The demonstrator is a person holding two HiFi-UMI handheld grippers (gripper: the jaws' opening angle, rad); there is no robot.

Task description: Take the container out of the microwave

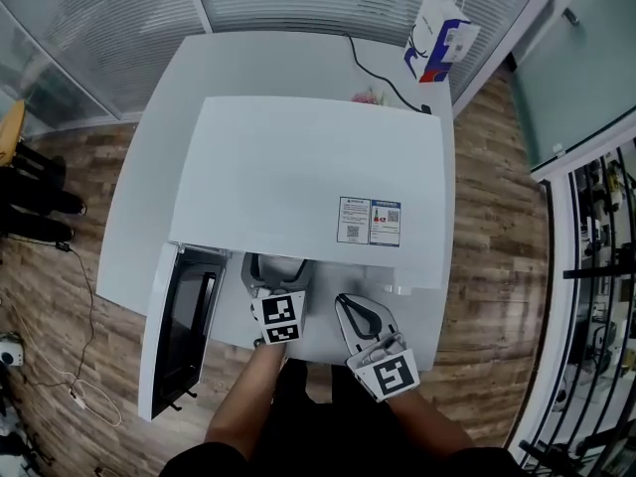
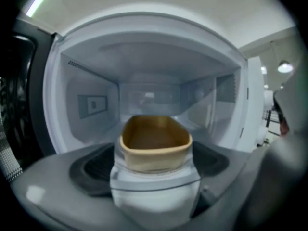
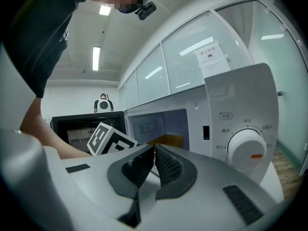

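In the left gripper view a tan container [image 2: 155, 141] stands in the open white microwave [image 1: 308, 177], near the front of the cavity; its lower part looks white and blurred. My left gripper [image 1: 274, 274] is at the cavity's mouth with its jaws spread wide to either side of the container, and the pads do not press on it. My right gripper [image 1: 350, 306] hangs in front of the control panel, shut with its pads [image 3: 166, 165] together and nothing between them. In the right gripper view the container [image 3: 167, 139] shows as a tan edge in the opening.
The microwave door [image 1: 184, 326] swings out to the left. The timer knob [image 3: 248, 150] is just right of my right gripper. The microwave stands on a white table [image 1: 149, 197]; a paper bag [image 1: 437, 38] and a black cable [image 1: 383, 73] lie behind it.
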